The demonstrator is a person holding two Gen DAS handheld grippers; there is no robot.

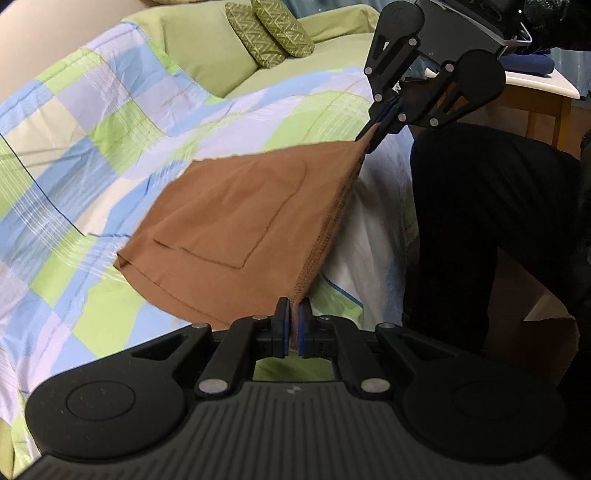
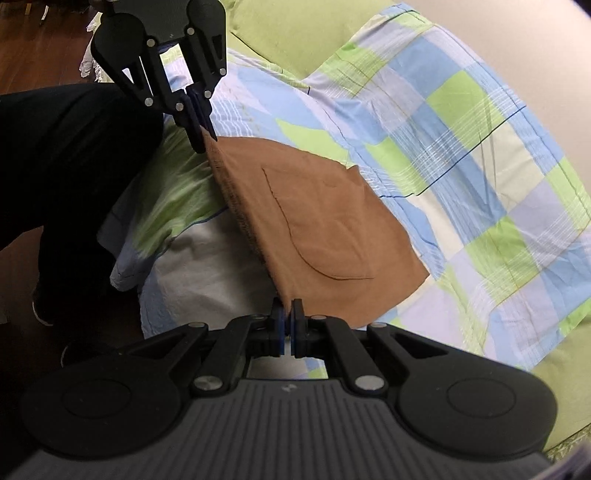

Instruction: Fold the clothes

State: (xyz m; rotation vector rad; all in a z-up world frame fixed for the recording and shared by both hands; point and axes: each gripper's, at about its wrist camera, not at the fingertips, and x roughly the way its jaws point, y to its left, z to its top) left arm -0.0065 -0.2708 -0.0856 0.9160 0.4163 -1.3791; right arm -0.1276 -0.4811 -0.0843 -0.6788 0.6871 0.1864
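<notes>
— Look at the left tongs [image 1: 294, 325]: pinched tight on one end of the ribbed waistband of those brown shorts [image 1: 236, 236]. The right tongs [image 2: 287, 325] are clamped on the other end of the same band, so the edge is stretched taut between them.

— And the rest of the garment?

— It slopes down from that raised edge onto the bed, its far hem lying on the checked quilt [image 1: 92, 147] near the bed's near side. The patch pocket [image 1: 240, 218] faces up.

— So which step is this?

— I'd judge it's spreading or starting the first fold: the band is lifted, nothing doubled over yet. Next they'd need to move both tongs together, keeping the band taut, and either lay it flat or carry it over the hem so the edges line up. Letting one side lag would skew it.

— Do the two cameras tell you different things?

— Some. The left camera takes in the far end of the bed: two green patterned cushions [image 1: 269, 33] on the green pillow [image 1: 207, 55], and a wooden bedside surface [image 1: 535, 85] off to the right. The right camera shows none of that; it shows the dark wooden floor [image 2: 44, 55] and more of the person's dark trouser leg [image 2: 74, 155] beside the bed's edge.
</notes>
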